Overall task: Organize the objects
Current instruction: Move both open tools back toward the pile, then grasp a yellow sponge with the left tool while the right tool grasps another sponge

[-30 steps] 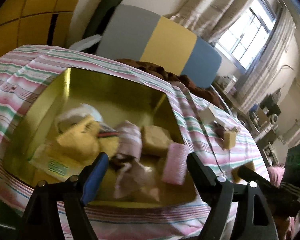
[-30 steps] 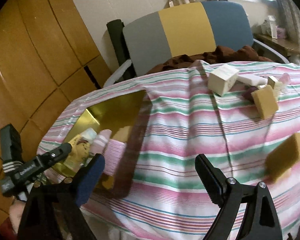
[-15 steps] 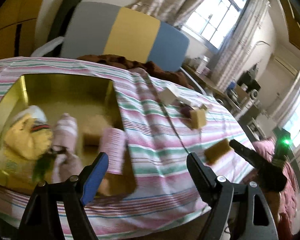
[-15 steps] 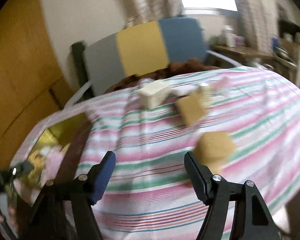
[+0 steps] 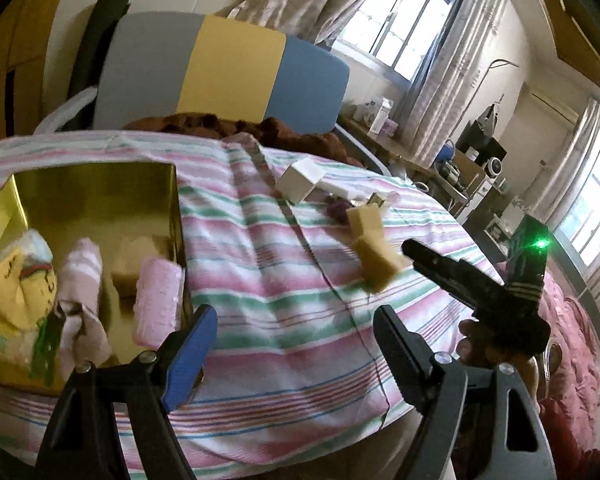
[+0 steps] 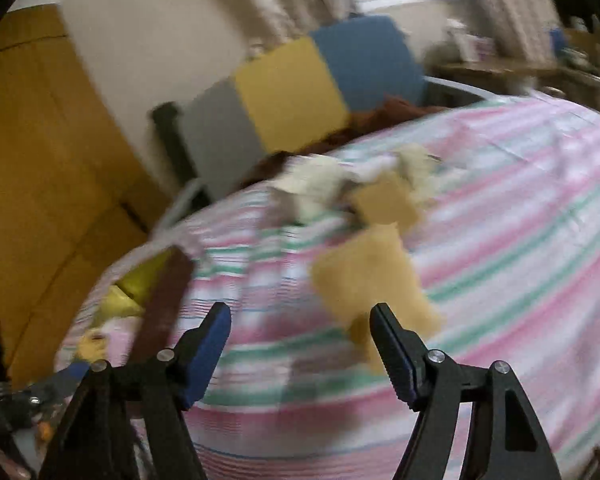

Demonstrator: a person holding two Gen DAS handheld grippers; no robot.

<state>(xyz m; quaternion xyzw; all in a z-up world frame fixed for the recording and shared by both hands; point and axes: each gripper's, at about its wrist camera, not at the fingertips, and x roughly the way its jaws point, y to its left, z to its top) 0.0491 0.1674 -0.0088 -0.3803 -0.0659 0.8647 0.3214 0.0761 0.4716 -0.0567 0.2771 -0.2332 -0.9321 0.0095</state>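
A gold tin box [image 5: 92,184] sits at the left on the striped cloth, holding a yellow plush toy [image 5: 16,288], pink rolls [image 5: 158,304], a tan block and other items. My left gripper [image 5: 292,332] is open and empty, over the cloth just right of the box. My right gripper [image 6: 300,328] is open and empty; a tan sponge block [image 6: 372,280] lies just ahead of its right finger. This block also shows in the left wrist view [image 5: 378,264], near the right gripper's tip. Another tan block [image 5: 364,220] and a white box [image 5: 300,180] lie farther back.
The striped cloth [image 5: 268,248] covers a rounded table. A grey, yellow and blue chair back [image 5: 228,72] stands behind it with brown fabric on the seat. A wooden wall [image 6: 40,160] is at the left. Shelves and windows are at the right.
My left gripper has swung right, away from over the box. My right gripper has moved forward and right, so the tan sponge block now sits close ahead of it.
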